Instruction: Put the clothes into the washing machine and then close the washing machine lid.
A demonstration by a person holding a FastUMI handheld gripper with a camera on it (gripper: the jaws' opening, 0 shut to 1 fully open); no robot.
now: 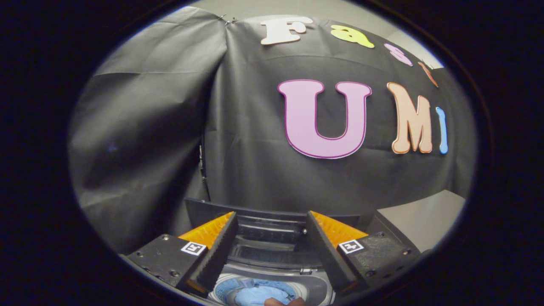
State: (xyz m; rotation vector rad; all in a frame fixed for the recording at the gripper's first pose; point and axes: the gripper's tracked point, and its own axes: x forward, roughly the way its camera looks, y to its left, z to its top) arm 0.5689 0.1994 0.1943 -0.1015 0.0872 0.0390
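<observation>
My gripper (270,221) is open, its two fingers spread wide with nothing between them. Below and between the fingers lies the washing machine (314,287), seen from above. Its lid (267,231) stands raised at the back, just beyond the fingertips. The round drum opening holds a light blue piece of clothing (255,295). A small part of a hand (282,301) shows at the near rim of the drum.
The black cloth wall (255,161) hangs close behind the machine. A grey flat surface (425,219) sits to the right of the machine, beyond the right finger.
</observation>
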